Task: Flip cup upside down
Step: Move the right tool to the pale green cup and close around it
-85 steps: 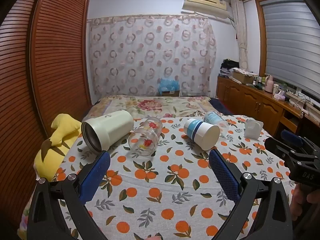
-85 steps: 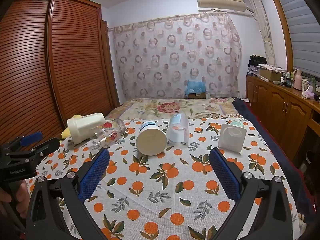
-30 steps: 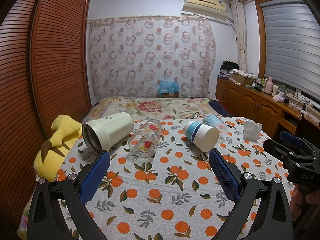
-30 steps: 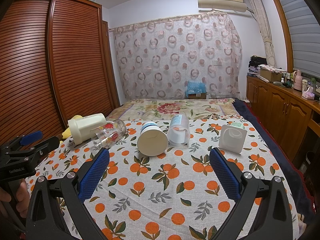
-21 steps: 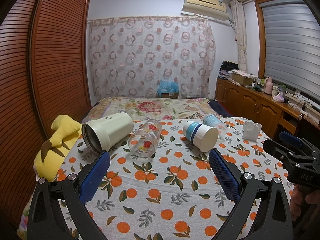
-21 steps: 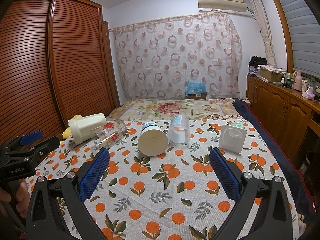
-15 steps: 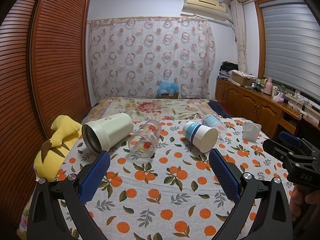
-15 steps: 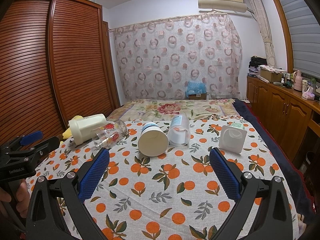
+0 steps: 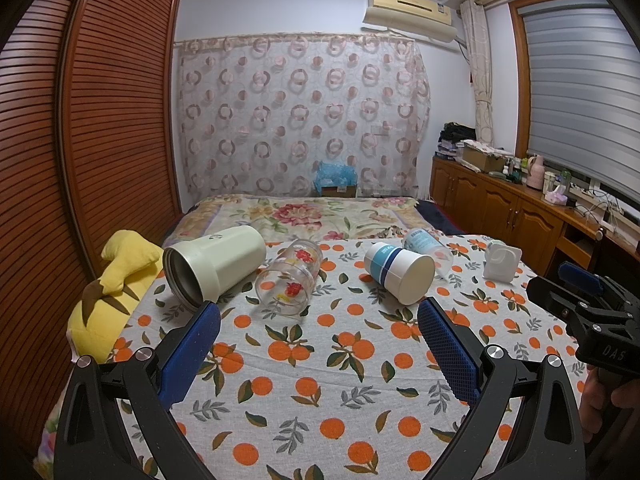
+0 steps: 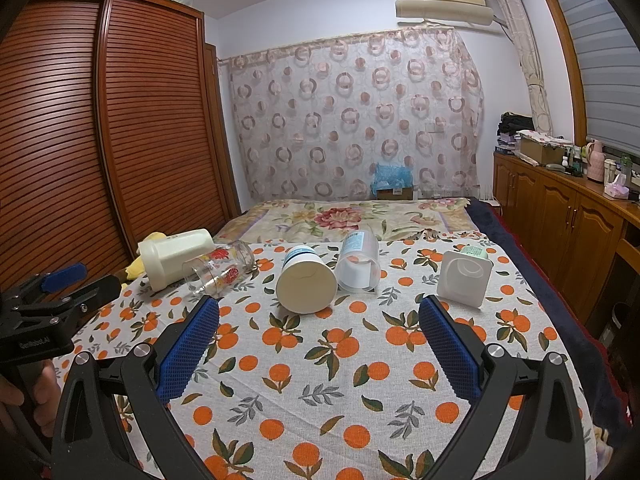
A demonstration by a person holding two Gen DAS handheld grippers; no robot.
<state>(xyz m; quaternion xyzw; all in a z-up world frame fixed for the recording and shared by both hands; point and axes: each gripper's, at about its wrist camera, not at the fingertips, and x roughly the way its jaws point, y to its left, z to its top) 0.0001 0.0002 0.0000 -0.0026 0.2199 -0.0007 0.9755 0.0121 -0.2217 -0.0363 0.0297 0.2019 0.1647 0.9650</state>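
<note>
Tablecloth (image 9: 320, 360) printed with oranges and leaves covers the whole work surface under both tongs, and five vessels lie on their sides in a rough row across its far half, none of them yet stood mouth-down. Largest is the cream insulated tumbler (image 9: 214, 266), ahead and to the left of the left gripper (image 9: 318, 332), its open steel-lined mouth turned toward the camera. Touching or just beside it on its right lies the clear glass with red flower prints (image 9: 290, 282), straight ahead of the left tongs. Next comes the white paper cup with blue bands (image 9: 400, 272), ahead of the left gripper's right finger and, in the right wrist view, straight ahead of the right gripper (image 10: 320, 330) just left of centre (image 10: 306, 282). A translucent plastic cup with a blue label (image 10: 358, 264) sits just beside it, further right. Smallest is the white square-rimmed pudding cup (image 10: 464, 276), ahead of the right gripper's right finger. Both grippers hover above the cloth with their blue pads spread wide and nothing between them, well short of every cup. By my judgement the task has not begun: choosing a cup, grasping, turning and setting it rim-down all remain.
</note>
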